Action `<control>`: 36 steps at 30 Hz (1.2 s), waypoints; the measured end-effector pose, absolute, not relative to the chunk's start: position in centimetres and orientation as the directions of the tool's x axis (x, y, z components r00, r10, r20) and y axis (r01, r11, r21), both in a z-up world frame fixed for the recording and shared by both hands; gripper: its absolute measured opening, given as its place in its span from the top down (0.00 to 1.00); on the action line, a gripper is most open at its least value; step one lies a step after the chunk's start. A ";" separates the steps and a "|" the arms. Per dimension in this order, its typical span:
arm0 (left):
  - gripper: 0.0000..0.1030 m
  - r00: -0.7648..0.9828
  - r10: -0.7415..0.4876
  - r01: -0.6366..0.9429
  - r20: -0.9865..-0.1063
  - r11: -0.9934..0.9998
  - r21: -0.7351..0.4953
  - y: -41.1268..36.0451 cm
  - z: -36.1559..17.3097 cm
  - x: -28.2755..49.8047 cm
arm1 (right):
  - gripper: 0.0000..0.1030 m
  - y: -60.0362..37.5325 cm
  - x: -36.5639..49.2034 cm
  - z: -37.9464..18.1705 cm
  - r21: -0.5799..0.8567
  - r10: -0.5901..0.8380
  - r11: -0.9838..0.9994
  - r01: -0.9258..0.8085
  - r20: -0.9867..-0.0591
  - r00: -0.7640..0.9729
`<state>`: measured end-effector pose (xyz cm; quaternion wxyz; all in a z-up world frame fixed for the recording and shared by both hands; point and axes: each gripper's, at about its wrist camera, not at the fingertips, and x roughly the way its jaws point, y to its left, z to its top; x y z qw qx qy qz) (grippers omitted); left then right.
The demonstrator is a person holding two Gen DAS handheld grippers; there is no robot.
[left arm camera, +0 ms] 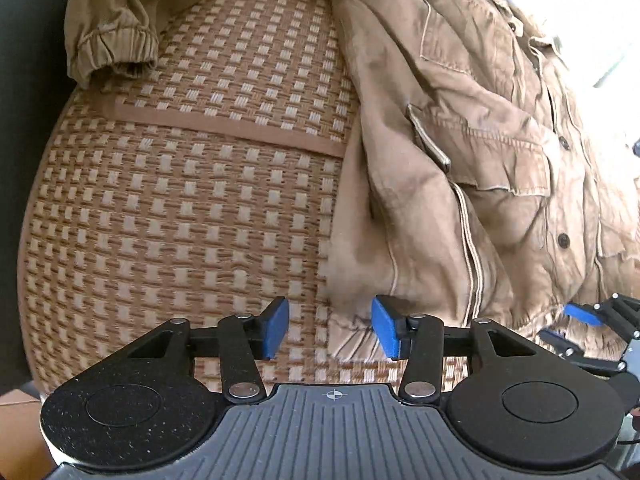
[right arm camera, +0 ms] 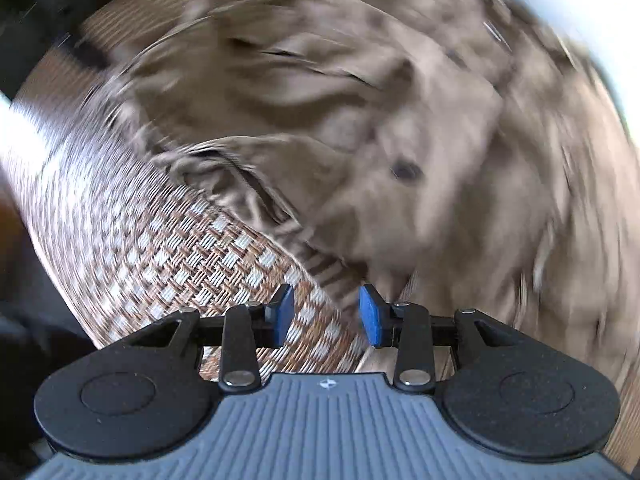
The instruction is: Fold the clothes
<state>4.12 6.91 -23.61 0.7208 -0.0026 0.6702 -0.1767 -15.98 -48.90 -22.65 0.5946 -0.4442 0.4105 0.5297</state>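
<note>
A tan jacket (left arm camera: 460,152) with flap pockets and dark buttons lies spread on a woven checked mat (left arm camera: 192,208). One sleeve with an elastic cuff (left arm camera: 116,48) lies at the far left. My left gripper (left arm camera: 330,330) is open just above the jacket's lower left hem corner, with nothing between its blue pads. The right wrist view is motion-blurred: my right gripper (right arm camera: 326,314) is open over the ribbed hem edge of the jacket (right arm camera: 400,152), empty. The right gripper (left arm camera: 572,324) also shows at the left wrist view's right edge, by the hem.
The mat's brown seam band (left arm camera: 224,126) crosses the surface. A dark edge (left arm camera: 16,80) borders the mat at the left. A bright window area (left arm camera: 592,8) lies beyond the jacket. Bare mat (right arm camera: 192,264) lies left of the jacket in the right wrist view.
</note>
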 end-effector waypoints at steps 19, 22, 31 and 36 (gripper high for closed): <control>1.00 0.100 -0.335 0.135 -0.937 0.938 -0.320 9.9 -21.4 0.2 | 0.97 -50.3 -14.4 -18.8 0.089 0.372 -0.077 -0.993 -0.921 -0.111; 1.00 0.022 -0.287 0.133 -0.958 0.950 -0.282 10.3 -23.7 0.3 | 0.97 -51.2 -15.4 -19.8 0.118 0.306 -0.164 -0.979 -0.938 -0.164; 0.61 0.092 -0.337 0.060 -0.937 0.941 -0.333 12.9 -19.2 2.0 | 0.89 -50.1 -13.6 -19.8 0.252 0.196 -0.171 -0.952 -0.939 -0.284; 0.42 0.246 -0.393 0.044 -0.886 0.918 -0.395 13.2 -14.8 6.4 | 0.81 -49.3 -8.7 -13.9 0.310 0.357 -0.022 -0.950 -0.885 -0.297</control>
